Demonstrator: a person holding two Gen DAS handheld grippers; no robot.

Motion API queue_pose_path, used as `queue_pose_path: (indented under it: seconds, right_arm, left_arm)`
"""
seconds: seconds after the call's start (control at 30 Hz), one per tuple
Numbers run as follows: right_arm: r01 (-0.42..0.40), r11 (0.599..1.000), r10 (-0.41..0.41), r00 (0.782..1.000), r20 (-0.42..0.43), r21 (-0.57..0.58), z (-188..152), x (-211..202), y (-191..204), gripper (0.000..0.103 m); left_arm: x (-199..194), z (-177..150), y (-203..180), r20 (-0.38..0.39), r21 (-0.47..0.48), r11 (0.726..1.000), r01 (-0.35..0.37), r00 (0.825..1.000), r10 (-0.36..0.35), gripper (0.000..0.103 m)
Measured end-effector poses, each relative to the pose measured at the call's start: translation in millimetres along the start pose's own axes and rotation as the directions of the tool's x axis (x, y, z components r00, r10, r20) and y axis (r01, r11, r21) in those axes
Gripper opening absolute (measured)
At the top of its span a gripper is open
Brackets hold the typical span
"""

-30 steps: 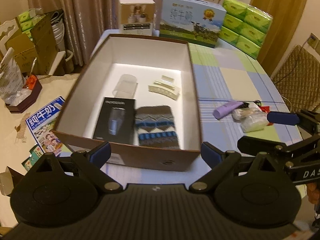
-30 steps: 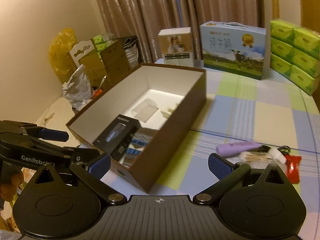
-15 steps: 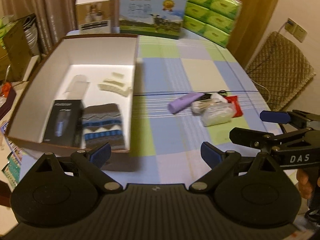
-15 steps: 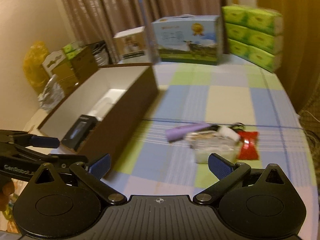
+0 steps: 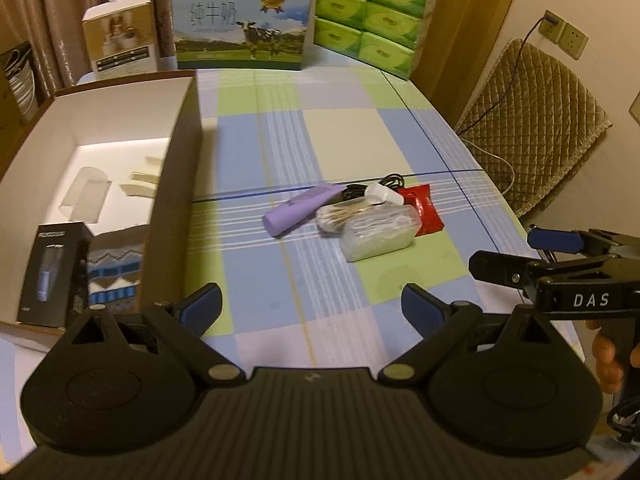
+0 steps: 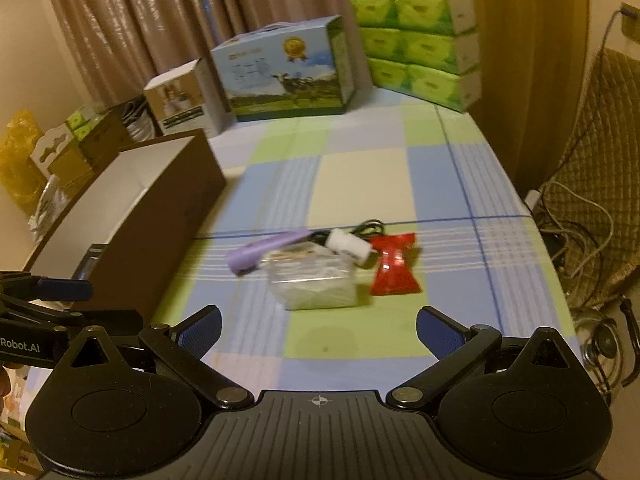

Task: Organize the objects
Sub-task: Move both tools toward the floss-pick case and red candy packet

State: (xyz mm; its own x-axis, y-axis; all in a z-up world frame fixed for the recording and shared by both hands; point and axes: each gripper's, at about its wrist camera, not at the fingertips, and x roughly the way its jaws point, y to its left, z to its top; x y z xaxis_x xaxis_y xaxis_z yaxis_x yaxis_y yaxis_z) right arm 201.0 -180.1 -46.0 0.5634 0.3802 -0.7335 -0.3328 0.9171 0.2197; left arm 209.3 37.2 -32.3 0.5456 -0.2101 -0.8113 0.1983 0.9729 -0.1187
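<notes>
A brown open box (image 5: 176, 168) (image 6: 172, 216) stands at the table's left; in it lie a black shaver package (image 5: 52, 272), a knitted sock (image 5: 116, 272), a clear tube (image 5: 86, 198) and a cream clip (image 5: 140, 188). On the checked cloth lies a small pile: a purple tube (image 5: 300, 210) (image 6: 264, 250), a clear bag of cotton swabs (image 5: 376, 232) (image 6: 312, 280), a white plug with black cable (image 5: 384, 194) (image 6: 348, 246) and a red packet (image 5: 424, 208) (image 6: 394, 264). My left gripper (image 5: 312, 310) is open and empty, short of the pile. My right gripper (image 6: 318, 330) is open and empty, just before the swab bag.
A milk carton box (image 5: 240, 24) (image 6: 284, 76), a small white box (image 5: 120, 36) and green tissue packs (image 5: 368, 12) (image 6: 424, 40) stand along the table's far edge. A quilted chair (image 5: 532, 128) stands right of the table.
Both grippers have swung right, away from the box and toward the pile of loose items. The pile now sits nearer the middle of both views. Both stay open.
</notes>
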Motion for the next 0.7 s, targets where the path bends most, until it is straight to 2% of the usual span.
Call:
queue_pose_path:
  seconds: [0.23, 0.27, 0.33, 0.43, 0.7]
  right_arm:
    - [0.057, 0.998, -0.056, 0.998, -0.025, 0.031, -1.8, 15.7, -34.8, 0.099]
    - [0.059, 0.998, -0.058, 0.998, -0.027, 0.032, -1.8, 18.3, -39.8, 0.097]
    - [0.061, 0.998, -0.06, 0.997, -0.039, 0.031, -1.3, 24.0, -49.1, 0.085]
    - [0.06, 0.998, -0.059, 0.997, -0.053, 0.034, -0.2, 32.1, -62.4, 0.078]
    - [0.052, 0.998, -0.049, 0.995, -0.085, 0.033, 5.1, 51.0, -86.6, 0.077]
  left_arm:
    - [29.7, 3.0, -21.1, -0.015, -0.011, 1.0, 0.009, 1.0, -0.009, 0.094]
    - [33.8, 3.4, -23.5, -0.015, -0.015, 1.0, 0.01, 1.0, -0.01, 0.094]
    - [42.4, 4.2, -28.8, -0.012, -0.02, 1.0, 0.008, 1.0, -0.008, 0.094]
    - [55.6, 5.8, -36.3, -0.018, -0.029, 1.0, 0.007, 1.0, -0.007, 0.094]
    - [87.1, 11.1, -57.3, -0.035, -0.04, 0.999, 0.009, 0.999, -0.01, 0.095]
